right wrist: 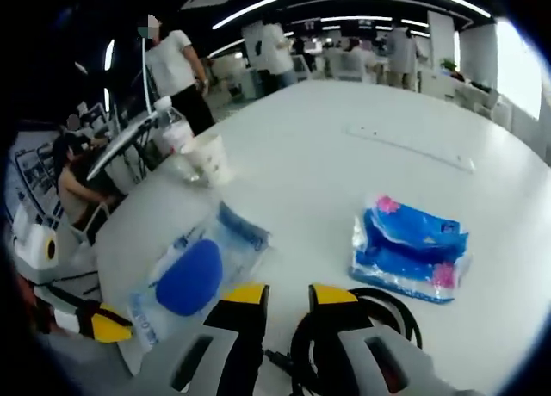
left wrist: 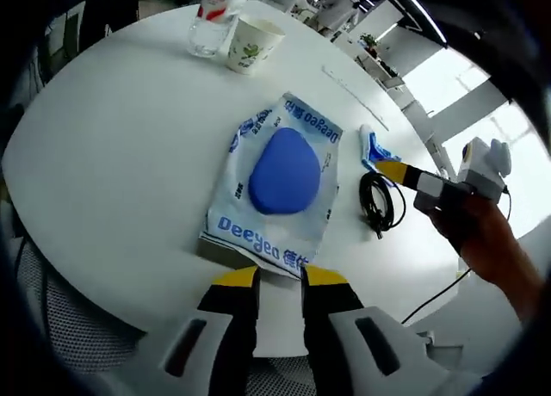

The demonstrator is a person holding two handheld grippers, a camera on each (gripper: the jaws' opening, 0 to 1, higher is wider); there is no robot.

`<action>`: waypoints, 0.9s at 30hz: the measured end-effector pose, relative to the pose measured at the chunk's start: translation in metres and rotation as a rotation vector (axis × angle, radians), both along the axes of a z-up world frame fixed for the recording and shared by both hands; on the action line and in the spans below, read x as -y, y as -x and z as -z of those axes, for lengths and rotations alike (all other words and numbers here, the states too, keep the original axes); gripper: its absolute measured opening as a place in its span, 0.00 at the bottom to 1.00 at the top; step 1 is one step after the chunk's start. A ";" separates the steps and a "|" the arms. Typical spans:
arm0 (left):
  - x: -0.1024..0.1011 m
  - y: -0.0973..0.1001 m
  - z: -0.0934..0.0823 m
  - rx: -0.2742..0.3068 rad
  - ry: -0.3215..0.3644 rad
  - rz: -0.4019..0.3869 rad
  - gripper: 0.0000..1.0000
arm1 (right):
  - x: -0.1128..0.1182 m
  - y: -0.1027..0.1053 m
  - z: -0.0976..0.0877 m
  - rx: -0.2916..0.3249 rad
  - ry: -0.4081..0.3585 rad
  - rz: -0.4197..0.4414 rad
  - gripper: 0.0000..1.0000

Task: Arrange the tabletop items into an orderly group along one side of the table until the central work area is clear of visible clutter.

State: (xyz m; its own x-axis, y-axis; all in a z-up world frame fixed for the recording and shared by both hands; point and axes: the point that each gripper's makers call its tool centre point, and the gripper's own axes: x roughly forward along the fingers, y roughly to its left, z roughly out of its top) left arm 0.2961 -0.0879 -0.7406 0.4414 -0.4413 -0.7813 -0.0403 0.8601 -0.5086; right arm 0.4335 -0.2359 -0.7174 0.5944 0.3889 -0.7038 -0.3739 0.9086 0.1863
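A Deeyeo wet-wipes pack (left wrist: 284, 176) with a blue oval lid lies mid-table. My left gripper (left wrist: 281, 278) sits at its near edge, jaws slightly apart with bare table between them. To the right lie a black coiled cable (left wrist: 380, 200) and a blue tissue pack (left wrist: 373, 146). My right gripper (left wrist: 405, 174), held by a hand, hovers beside them. In the right gripper view, my right gripper (right wrist: 288, 294) stands open just above the cable coil (right wrist: 379, 314). The tissue pack (right wrist: 409, 250) is ahead to its right, the wipes pack (right wrist: 194, 275) to its left.
A paper cup (left wrist: 252, 43) and a plastic bottle (left wrist: 211, 21) stand together at the far edge. A thin white strip (left wrist: 353, 86) lies far right. A mesh chair (left wrist: 69, 318) sits under the near-left edge. People stand beyond the table (right wrist: 176, 64).
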 end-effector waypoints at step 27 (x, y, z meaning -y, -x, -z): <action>-0.001 -0.002 0.008 -0.020 0.021 -0.027 0.17 | -0.056 -0.028 0.015 -0.048 0.112 -0.267 0.32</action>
State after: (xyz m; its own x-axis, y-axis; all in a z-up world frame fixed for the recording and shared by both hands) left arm 0.2976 -0.0864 -0.7482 0.4375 -0.4459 -0.7808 -0.0736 0.8477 -0.5253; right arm 0.4614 -0.1796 -0.7325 0.4464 0.4454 -0.7761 -0.5954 0.7953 0.1140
